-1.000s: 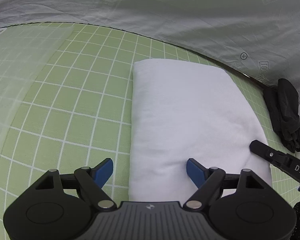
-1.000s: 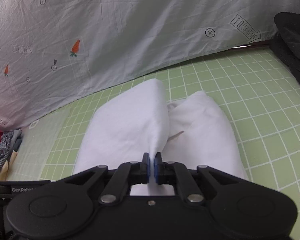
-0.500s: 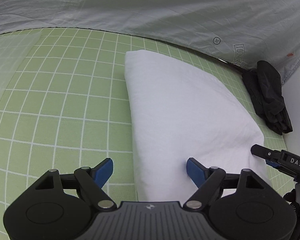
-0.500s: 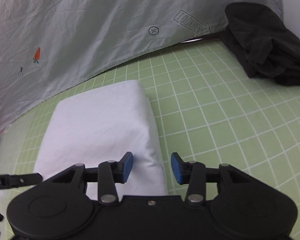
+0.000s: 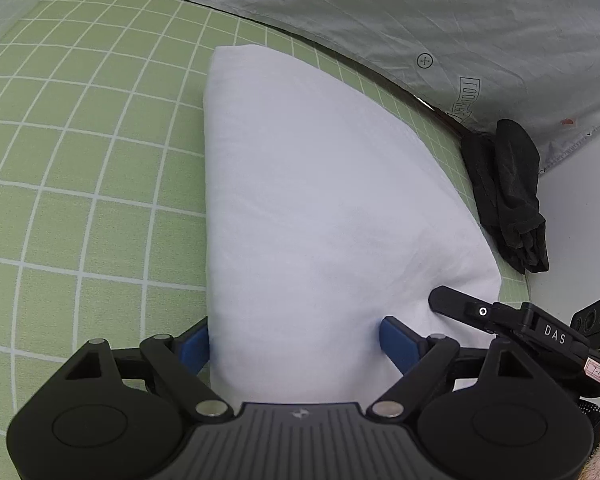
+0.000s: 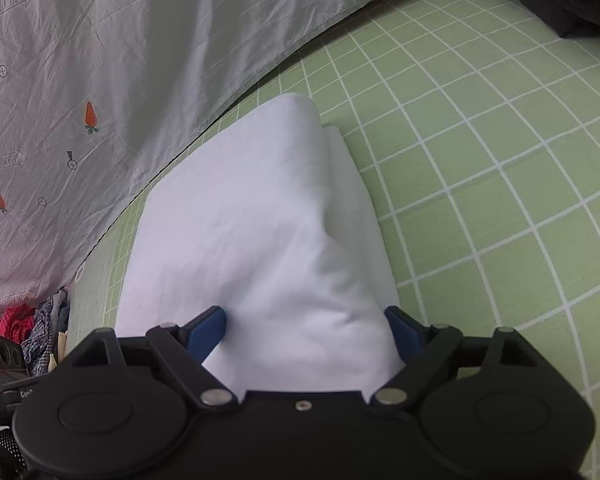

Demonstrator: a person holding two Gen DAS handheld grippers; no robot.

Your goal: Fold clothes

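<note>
The folded white garment (image 5: 320, 220) lies on the green gridded mat (image 5: 80, 160), its long axis running from near to far, straight ahead of both tools. The left tool (image 5: 296, 340) stands wide, straddling the near left edge. The right tool (image 6: 306, 330), its jaws just opened wide, straddles the near right corner, nothing gripped. Whether the pads (image 6: 208, 330) actually touch cloth is hard to judge. Both hands seem equally near. A dark garment (image 5: 512, 200) lies far right.
</note>
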